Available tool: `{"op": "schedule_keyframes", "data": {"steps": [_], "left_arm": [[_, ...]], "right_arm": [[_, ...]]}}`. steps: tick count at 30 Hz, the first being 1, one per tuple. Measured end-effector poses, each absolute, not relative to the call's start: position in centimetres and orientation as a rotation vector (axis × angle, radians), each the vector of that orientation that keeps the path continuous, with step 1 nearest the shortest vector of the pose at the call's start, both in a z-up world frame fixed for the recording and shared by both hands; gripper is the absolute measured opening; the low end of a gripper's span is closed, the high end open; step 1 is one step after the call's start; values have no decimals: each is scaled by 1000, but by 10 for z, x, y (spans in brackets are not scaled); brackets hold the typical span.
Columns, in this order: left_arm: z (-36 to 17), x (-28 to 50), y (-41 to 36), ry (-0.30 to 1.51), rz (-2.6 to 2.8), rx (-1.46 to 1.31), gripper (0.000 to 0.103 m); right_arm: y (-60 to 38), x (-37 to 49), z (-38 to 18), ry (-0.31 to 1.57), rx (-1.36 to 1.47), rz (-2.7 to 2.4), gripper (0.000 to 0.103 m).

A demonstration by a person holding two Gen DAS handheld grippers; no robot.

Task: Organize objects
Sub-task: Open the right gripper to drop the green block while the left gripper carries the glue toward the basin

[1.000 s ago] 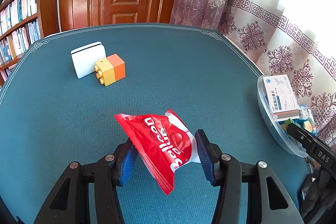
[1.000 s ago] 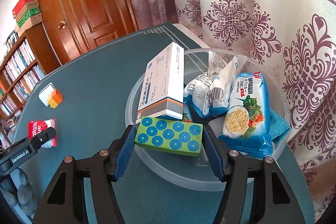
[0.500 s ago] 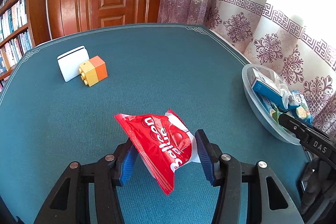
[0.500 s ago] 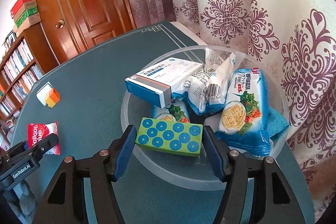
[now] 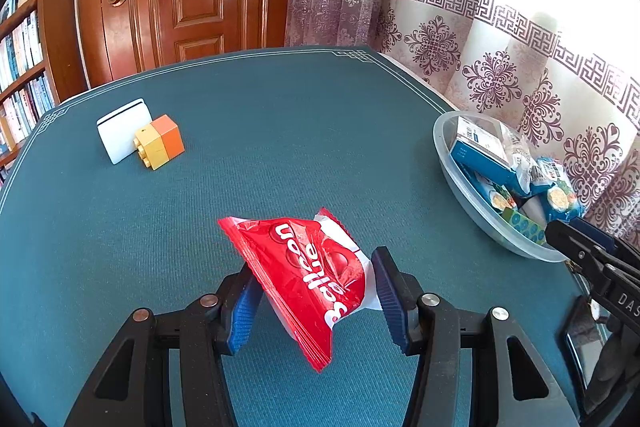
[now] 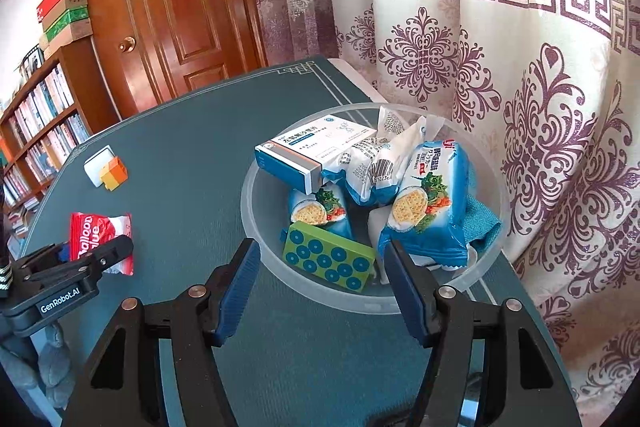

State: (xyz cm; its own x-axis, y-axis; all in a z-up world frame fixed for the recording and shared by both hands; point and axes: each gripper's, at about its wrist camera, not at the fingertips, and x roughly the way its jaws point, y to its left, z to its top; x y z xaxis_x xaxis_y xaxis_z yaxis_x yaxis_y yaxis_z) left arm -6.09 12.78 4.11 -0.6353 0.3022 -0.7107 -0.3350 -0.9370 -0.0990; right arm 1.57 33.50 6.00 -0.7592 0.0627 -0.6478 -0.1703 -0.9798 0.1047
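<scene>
A red balloon packet [image 5: 304, 267] hangs tilted above the teal table, with my left gripper [image 5: 314, 267] shut on it. In the right wrist view the same packet [image 6: 100, 239] shows at the left, in that gripper. A green block with blue dots [image 6: 328, 261] lies inside the clear plastic bowl [image 6: 256, 211], against its near wall. My right gripper [image 6: 322, 247] stands open just before the bowl's rim, a gap showing between each pad and the block. The bowl also holds a white and blue medicine box [image 6: 312, 151] and several blue cracker packets [image 6: 428, 199].
A white box [image 5: 124, 135] and a yellow and orange brick [image 5: 160, 143] sit together at the table's far left. The bowl [image 5: 472, 203] stands at the table's right edge by the patterned curtain [image 6: 520, 87]. A wooden door and bookshelf lie beyond.
The right gripper let go of the green block and drew back; the block now rests in the bowl. The medicine box tipped flat. The left gripper swung right with the packet.
</scene>
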Motion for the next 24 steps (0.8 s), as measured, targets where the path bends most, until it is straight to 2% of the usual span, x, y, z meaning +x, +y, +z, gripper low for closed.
{"op": "schedule_keyframes", "data": {"steps": [24], "left_arm": [[56, -34, 218, 198, 2397, -1067, 56]], "right_arm": [[367, 70, 54, 190, -1052, 2836, 67]]}}
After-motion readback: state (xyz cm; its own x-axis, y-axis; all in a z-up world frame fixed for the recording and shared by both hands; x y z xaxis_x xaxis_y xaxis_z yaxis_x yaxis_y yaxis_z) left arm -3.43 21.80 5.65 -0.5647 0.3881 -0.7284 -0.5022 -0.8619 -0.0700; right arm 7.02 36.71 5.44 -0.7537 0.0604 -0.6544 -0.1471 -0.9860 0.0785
